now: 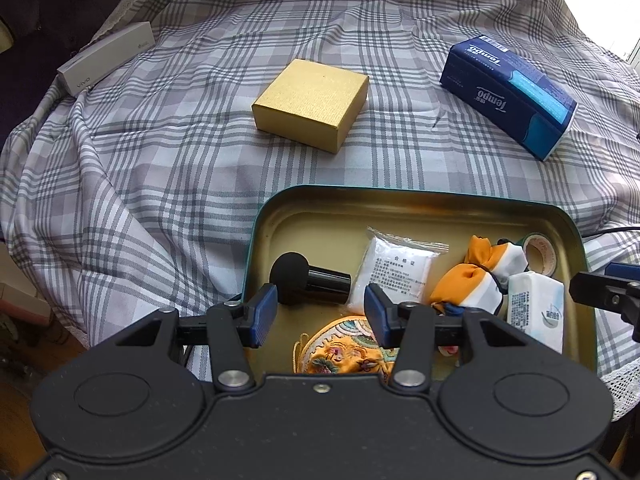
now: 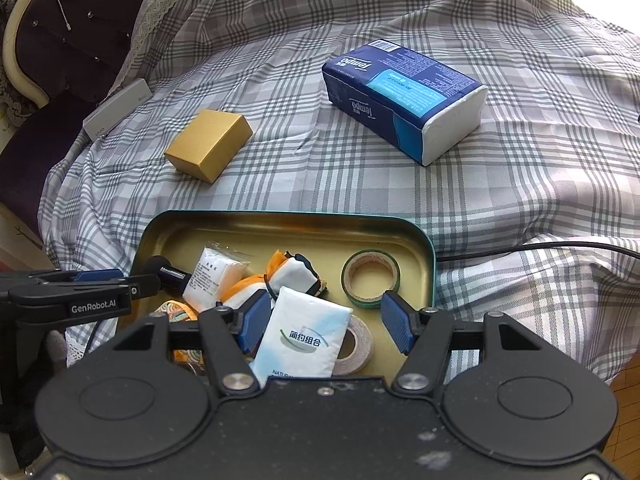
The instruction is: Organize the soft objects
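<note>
Black grippers [image 1: 320,312], blue ribbed pads [image 2: 394,320], silver screws

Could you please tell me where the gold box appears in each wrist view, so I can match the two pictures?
Left wrist: gold box sits upper centre, beyond the tray.
Right wrist: gold box sits upper left, beyond the tray's left corner.
Shared landmark: the blue tissue pack, right of the box in both.

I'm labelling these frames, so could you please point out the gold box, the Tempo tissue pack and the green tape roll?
gold box [image 1: 316,100]: left wrist view, top face.
Tempo tissue pack [image 2: 404,88]: right wrist view, top face.
green tape roll [image 2: 390,282]: right wrist view, right rim.
</note>
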